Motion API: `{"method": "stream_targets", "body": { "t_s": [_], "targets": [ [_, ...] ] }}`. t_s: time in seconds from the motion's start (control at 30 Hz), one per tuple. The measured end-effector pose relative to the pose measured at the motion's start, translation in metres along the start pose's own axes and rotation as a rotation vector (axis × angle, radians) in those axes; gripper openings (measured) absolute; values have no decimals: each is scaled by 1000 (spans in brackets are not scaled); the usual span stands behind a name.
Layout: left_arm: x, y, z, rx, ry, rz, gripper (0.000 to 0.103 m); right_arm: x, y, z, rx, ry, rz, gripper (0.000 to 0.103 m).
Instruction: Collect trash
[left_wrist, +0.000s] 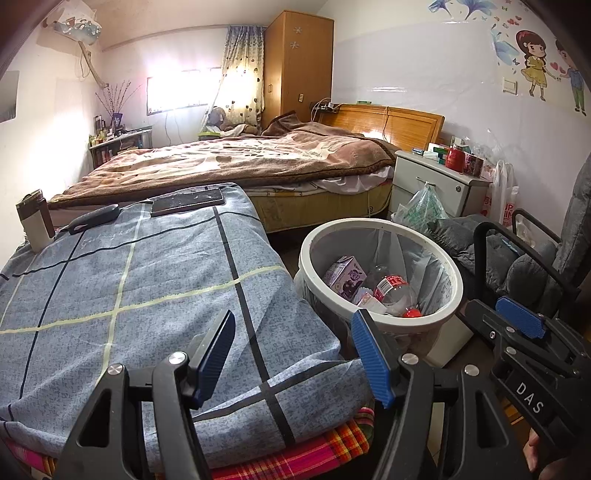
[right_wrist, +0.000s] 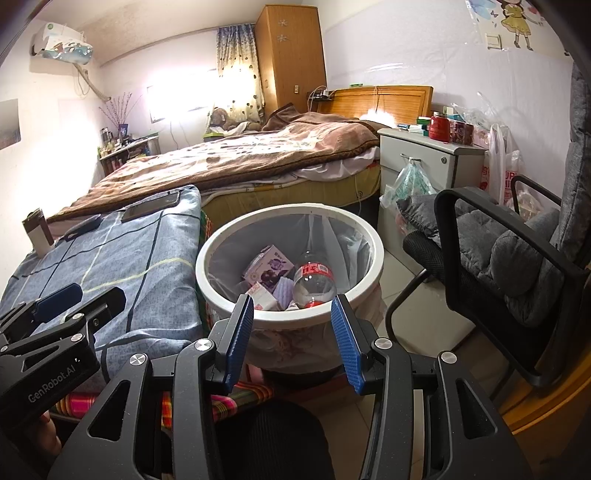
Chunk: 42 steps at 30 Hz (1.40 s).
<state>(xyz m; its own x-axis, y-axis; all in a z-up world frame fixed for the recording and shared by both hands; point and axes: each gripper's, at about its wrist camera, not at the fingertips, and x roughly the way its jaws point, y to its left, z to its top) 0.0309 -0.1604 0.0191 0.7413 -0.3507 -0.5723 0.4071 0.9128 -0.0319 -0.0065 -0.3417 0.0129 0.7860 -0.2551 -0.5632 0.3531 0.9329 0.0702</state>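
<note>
A white round trash bin (right_wrist: 291, 211) with a clear liner stands on the floor beside the cloth-covered table. Inside it lie a clear plastic bottle (right_wrist: 314, 282) with a red label and a purple carton (right_wrist: 269, 268). My right gripper (right_wrist: 292, 339) hovers just before the bin's near rim, open, with nothing between its blue pads. My left gripper (left_wrist: 295, 358) is open and empty over the near corner of the blue checked cloth (left_wrist: 129, 288). In the left wrist view the bin (left_wrist: 373, 223) sits to the right, with the bottle (left_wrist: 393, 291) and the carton (left_wrist: 345, 275) inside it.
On the cloth's far end lie a dark phone (left_wrist: 188, 201), a dark flat object (left_wrist: 96, 218) and an upright brown-and-white box (left_wrist: 35, 221). A black armchair with grey cushions (right_wrist: 517, 258) stands right of the bin. A bed (right_wrist: 240, 158) and a white nightstand (right_wrist: 432, 158) stand behind.
</note>
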Motion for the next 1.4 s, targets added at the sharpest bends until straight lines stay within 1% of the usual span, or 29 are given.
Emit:
{"method": "stream_targets", "body": {
  "t_s": [0.6, 0.87, 1.4],
  "targets": [
    [3, 5, 0, -8, 2, 10, 68, 1, 3, -2, -2, 5, 1, 46],
    [2, 7, -1, -10, -9, 23, 68, 1, 3, -2, -2, 7, 2, 46],
    [1, 7, -2, -16, -5, 13, 68, 1, 6, -2, -5, 10, 5, 46]
  ]
}}
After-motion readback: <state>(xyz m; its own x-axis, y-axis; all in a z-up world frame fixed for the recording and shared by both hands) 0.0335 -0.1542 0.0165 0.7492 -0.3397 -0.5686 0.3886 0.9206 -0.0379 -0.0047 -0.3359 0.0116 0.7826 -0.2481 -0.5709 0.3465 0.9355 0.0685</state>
